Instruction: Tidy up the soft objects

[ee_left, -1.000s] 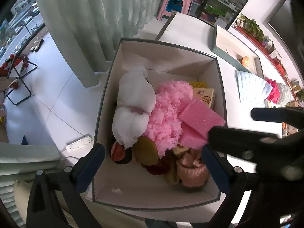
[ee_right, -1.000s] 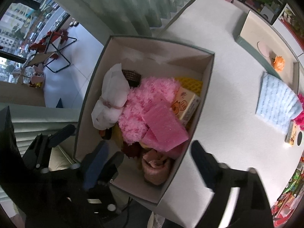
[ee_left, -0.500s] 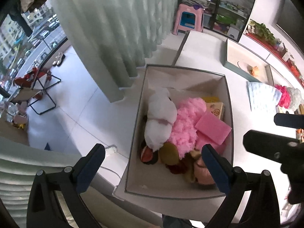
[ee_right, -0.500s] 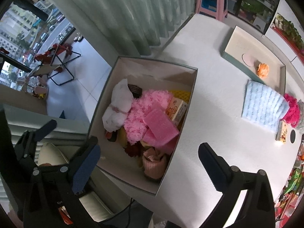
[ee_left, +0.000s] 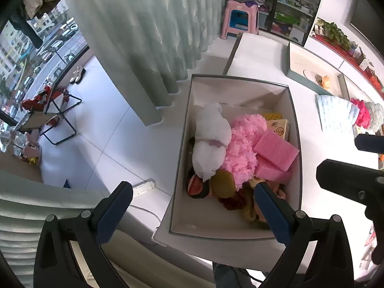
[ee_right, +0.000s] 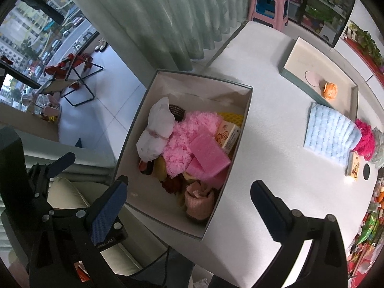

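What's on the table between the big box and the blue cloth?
Nothing: in the right wrist view the white table is bare between the box and the blue cloth.

Little can be read. The small orange carton in the box bears a red round mark with characters too blurred to make out. White lettering on the left claw's body is too small to read.
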